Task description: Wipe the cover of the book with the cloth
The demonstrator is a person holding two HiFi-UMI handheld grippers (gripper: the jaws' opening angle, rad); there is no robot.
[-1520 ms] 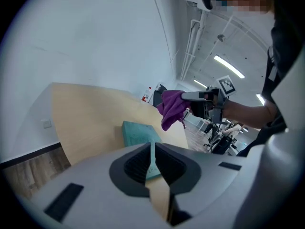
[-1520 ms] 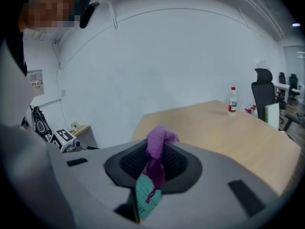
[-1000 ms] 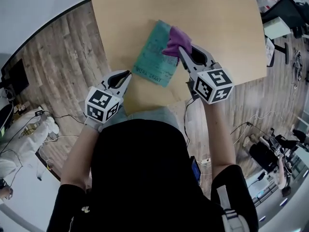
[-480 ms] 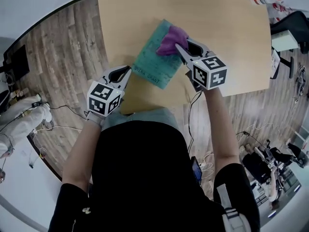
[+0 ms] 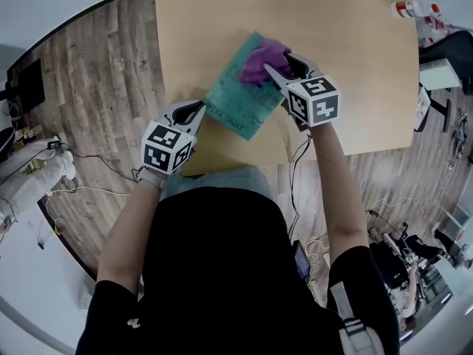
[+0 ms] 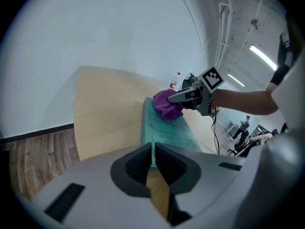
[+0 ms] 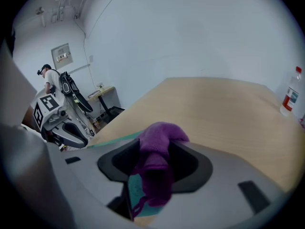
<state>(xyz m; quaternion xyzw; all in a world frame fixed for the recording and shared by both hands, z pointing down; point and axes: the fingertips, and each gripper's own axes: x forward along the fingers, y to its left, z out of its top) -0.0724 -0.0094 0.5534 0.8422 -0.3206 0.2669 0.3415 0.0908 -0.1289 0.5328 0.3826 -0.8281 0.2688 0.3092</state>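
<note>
Well, floor [image 5: 96, 87]: wood planks, seen past the tabletop's left edge and its near edge.
Tabletop [image 5: 332, 65]: pale wood, and it carries the book, the cloth and a bottle.
Person [image 5: 222, 272]: in a dark top at the near edge, with one tool in each hand and both arms stretched out over the tabletop.
Book [image 5: 236, 98]: teal cover facing up. It lies flat and skewed in the near-left part of the tabletop, with its near corner close to the near edge.
Right tool [image 5: 279, 63]: reaches over the book's far right end. Its jaws have just been opening and now stand wide. The cloth sits loose between them and is not pinched.
Left tool [image 5: 198, 108]: low over the near edge toward the near-left corner. Its jaws are closed together with nothing between them. The tips point at the book's near corner and are just beside it; whether they touch it cannot be told.
Cloth [image 5: 262, 58]: purple and bunched into a heap. It rests on the far right part of the cover, with a fold trailing back between the right tool's jaws.
Bottle [image 5: 414, 9]: small, pale, with a red label. It stands upright by the far-right corner of the tabletop, well apart from the book.
</note>
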